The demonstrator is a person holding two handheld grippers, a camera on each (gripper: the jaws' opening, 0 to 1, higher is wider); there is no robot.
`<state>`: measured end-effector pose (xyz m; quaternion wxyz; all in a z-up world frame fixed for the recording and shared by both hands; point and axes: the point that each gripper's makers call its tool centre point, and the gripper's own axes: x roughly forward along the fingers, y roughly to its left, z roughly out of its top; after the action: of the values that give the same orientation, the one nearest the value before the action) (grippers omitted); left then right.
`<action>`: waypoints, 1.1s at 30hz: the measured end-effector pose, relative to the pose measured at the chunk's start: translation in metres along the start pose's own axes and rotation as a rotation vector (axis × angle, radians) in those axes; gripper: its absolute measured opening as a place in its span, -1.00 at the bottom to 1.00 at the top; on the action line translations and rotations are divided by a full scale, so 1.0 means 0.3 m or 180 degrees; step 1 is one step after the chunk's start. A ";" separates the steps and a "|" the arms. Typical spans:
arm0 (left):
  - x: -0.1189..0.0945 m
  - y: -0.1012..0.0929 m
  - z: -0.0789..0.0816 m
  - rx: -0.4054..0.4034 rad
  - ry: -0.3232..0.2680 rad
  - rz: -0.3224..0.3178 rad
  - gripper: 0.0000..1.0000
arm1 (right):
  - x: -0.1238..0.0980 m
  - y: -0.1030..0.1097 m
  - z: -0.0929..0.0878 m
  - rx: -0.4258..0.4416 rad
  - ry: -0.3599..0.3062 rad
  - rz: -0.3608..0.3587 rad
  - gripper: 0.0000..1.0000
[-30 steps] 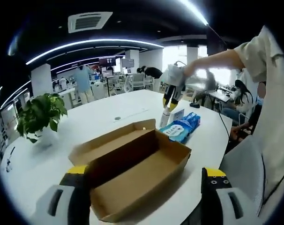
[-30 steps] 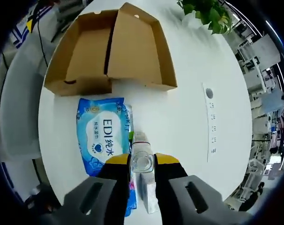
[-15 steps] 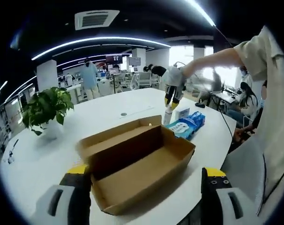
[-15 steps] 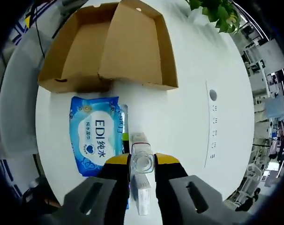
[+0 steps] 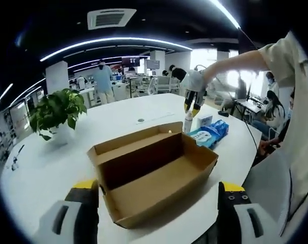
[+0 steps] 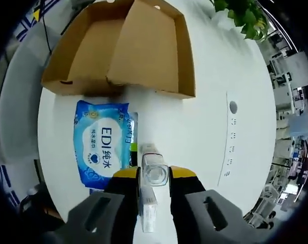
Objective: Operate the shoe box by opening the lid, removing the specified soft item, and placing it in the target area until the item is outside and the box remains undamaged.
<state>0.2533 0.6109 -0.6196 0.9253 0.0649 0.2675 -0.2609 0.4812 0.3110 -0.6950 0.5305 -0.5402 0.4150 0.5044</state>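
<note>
The brown cardboard shoe box [image 5: 154,175] stands open on the white table, its lid folded back and its inside bare. My left gripper [image 5: 158,187] is open, jaws wide apart on the near side of the box, touching nothing. The blue wipes pack [image 6: 100,150] lies flat on the table beside the box, seen in the left gripper view as the blue wipes pack [image 5: 211,133]. My right gripper [image 6: 154,175] is shut on the top of a clear bottle [image 6: 154,173] held upright next to the pack. That right gripper [image 5: 193,104] and bottle [image 5: 187,122] stand behind the box.
A small white carton [image 6: 148,218] lies under the bottle, by the pack. A potted plant [image 5: 55,114] stands at the table's left. A cable port [image 6: 233,108] is set in the tabletop. A person's sleeve [image 5: 291,101] fills the right side. People and desks are far behind.
Both views have drifted slightly, so the box sits more central in the left gripper view. The right gripper keeps the bottle beside the wipes pack. Nothing was let go or taken.
</note>
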 end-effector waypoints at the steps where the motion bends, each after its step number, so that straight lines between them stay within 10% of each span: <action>1: 0.000 0.005 -0.004 -0.0004 0.0013 0.0024 0.94 | -0.002 0.000 -0.002 0.0007 0.0003 -0.0005 -0.54; 15: -0.010 0.101 -0.038 -0.0077 0.0101 0.0429 0.38 | -0.064 -0.045 0.031 0.0161 -0.0182 -0.0294 -0.23; 33: -0.020 0.238 -0.132 -0.0434 0.0306 0.1011 -0.45 | -0.114 -0.109 0.253 0.1432 -0.1051 -0.0330 -0.18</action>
<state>0.2677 0.6850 -0.6516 0.9433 0.0558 0.3150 -0.0892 0.5003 0.3863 -0.6509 0.7226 -0.3399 0.3963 0.4530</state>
